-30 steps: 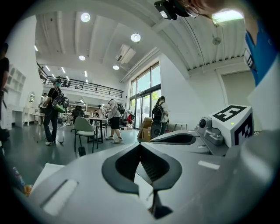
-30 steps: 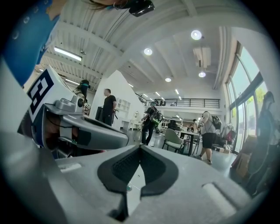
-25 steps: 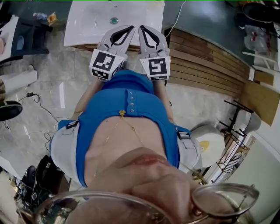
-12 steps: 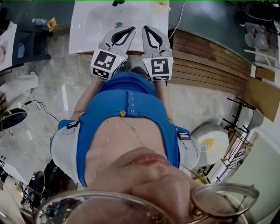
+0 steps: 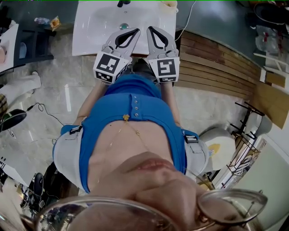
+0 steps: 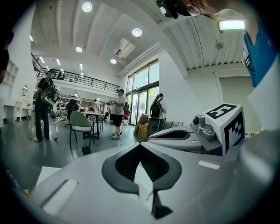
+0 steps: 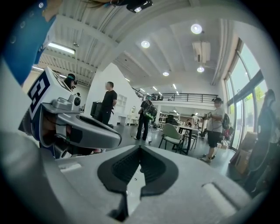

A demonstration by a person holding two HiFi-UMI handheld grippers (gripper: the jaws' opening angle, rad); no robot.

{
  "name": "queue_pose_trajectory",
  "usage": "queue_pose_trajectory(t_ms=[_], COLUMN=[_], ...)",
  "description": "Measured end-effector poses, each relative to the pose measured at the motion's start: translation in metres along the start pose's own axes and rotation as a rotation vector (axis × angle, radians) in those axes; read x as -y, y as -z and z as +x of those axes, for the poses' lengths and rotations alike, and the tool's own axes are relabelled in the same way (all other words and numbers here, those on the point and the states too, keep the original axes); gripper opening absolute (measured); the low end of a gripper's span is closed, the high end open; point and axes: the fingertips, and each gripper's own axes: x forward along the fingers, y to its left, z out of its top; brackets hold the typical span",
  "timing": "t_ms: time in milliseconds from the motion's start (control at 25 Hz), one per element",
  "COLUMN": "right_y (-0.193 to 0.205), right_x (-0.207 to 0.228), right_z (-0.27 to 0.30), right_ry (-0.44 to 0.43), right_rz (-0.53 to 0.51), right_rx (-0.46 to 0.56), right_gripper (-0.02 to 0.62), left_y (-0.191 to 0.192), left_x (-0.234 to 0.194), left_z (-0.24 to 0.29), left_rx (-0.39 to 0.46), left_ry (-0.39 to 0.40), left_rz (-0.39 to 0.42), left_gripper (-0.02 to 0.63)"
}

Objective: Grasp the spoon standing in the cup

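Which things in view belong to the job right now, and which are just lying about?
Job:
- left tool, shut, empty
- right tool, shut, empty
- sink
- pale thing at its far edge, maybe the cup, cut off; no spoon in view

Lying about:
- floor cable
- wood slats
- wire rack
- chair
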Motion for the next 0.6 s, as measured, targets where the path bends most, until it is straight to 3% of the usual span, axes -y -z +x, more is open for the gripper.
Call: queue_pose_trajectory(t_ms=[600], right_y=[0.004], right_x=[0.069], right_z=[0.017], right_ry=[-0.122], right_rz=[0.003], right_rx=[0.026], right_gripper=[0.002], left_y=[-0.017], left_x=[0.011], left_z=[0.07], left_rx=[-0.021], left_ry=[-0.094], left_rz=[-0.011], left_gripper=[0.002])
